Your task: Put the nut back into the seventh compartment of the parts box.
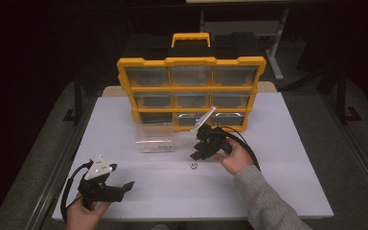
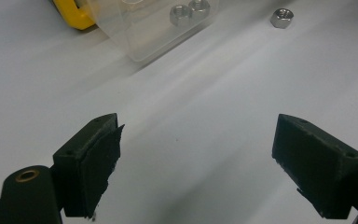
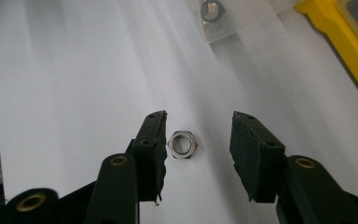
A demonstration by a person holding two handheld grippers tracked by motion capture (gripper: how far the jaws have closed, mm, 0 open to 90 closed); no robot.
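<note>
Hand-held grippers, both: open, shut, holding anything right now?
Left hand-held gripper: open, holding nothing, over bare white table.
Right hand-held gripper: open, jaws either side of the small silver hex nut lying on the table; not clamped.

Black right gripper [image 1: 195, 156] with grey plate and cable; grey knit sleeve [image 1: 267, 203].
</note>
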